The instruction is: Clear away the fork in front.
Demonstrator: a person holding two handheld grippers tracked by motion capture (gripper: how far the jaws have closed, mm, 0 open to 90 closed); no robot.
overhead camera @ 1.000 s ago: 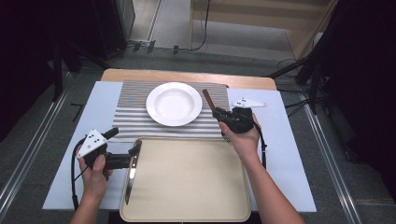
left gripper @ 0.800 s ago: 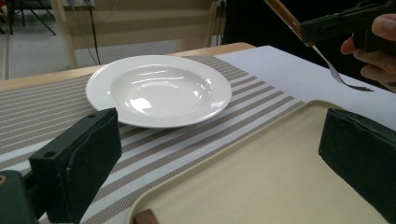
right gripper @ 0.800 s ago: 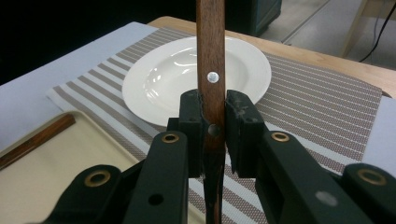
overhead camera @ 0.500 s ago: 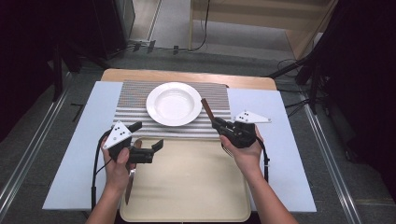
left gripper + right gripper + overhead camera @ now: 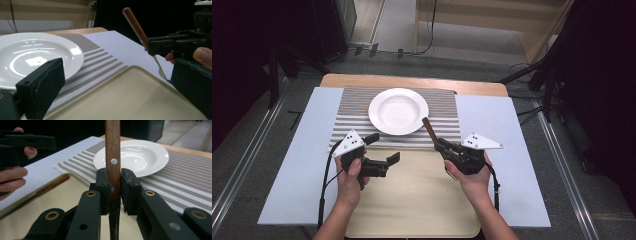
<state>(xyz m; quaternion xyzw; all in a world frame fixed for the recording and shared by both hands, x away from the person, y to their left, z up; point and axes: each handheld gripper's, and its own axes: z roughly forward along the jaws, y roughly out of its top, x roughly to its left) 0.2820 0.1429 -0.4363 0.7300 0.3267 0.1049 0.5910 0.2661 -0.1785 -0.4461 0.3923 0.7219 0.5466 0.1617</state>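
- A plate (image 5: 398,111) sits on a striped mat (image 5: 357,105) at the table's far side.
- A tray (image 5: 422,200) lies just before the mat, nearest the person.

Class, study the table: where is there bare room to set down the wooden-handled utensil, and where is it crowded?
Free: the tray middle between the left tool and right tool; the white sheet right of the striped mat; the sheet left of it. Crowded: the plate at mid-mat, and the tray's left edge, where another wooden-handled piece lies.
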